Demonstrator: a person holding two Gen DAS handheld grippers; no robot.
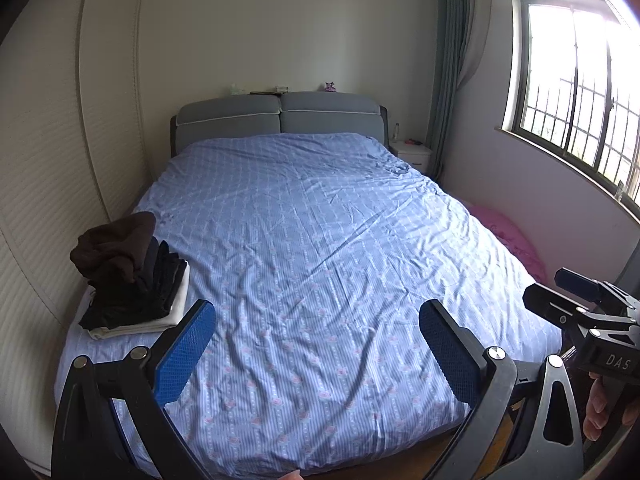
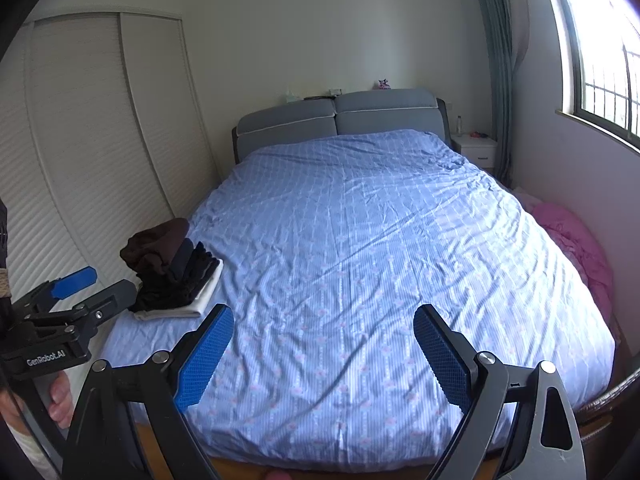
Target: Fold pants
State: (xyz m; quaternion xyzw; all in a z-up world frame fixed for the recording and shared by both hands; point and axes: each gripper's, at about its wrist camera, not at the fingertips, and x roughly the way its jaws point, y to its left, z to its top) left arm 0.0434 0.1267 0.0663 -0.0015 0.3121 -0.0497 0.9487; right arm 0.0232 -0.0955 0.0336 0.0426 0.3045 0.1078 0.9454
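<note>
we cannot tell the small items on the headboard (image 1: 280, 89), far beyond the fingertips. left of the left finger, the lower folded clothes (image 1: 132, 280) are mostly hidden under the top garments.

The bed cover (image 1: 320, 240) was light blue with thin white stripes and small pink figures in rows. The headboard (image 1: 280, 118) was grey-blue with a white piping line. The stack of folded clothes (image 1: 132, 280) was mostly black and dark navy, with a dark brown piece on top and a cream-white piece at the bottom. The pads of the left hand-held gripper (image 1: 316, 352) were bright blue with a fine grid texture, on black arms; the right hand-held gripper (image 2: 324, 356) had the same colours. The curtain (image 1: 448, 60) was grey-green. The bundle (image 1: 508, 240) beside the bed was pink. The wardrobe doors (image 1: 60, 160) were cream with fine horizontal ribs.
</note>
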